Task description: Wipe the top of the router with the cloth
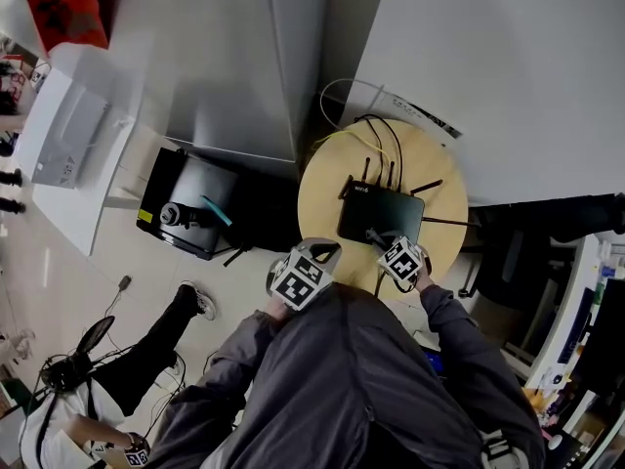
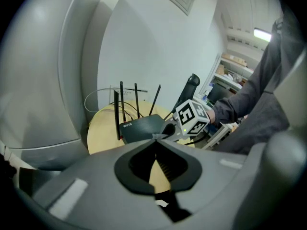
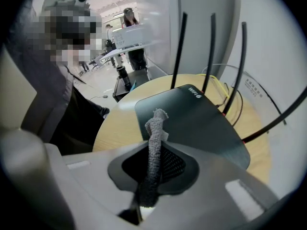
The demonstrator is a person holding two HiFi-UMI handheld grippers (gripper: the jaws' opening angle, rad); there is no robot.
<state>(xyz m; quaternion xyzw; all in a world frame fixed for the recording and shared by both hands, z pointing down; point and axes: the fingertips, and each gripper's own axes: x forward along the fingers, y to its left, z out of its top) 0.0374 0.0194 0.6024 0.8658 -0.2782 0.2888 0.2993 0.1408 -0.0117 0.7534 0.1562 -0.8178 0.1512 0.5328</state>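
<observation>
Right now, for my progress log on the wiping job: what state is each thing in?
Router: flat on the round table, antennas raised.
Cloth: bunched into a strip, tip at the router's near edge, contact unclear.
Right hand-held gripper: shut on the cloth.
Left hand-held gripper: shut, empty, beside the router.

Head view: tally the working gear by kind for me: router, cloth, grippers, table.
Router: 1
Cloth: 1, pinched in the right gripper
Grippers: 2, counting the left gripper
Round table: 1
Total: 5
</observation>
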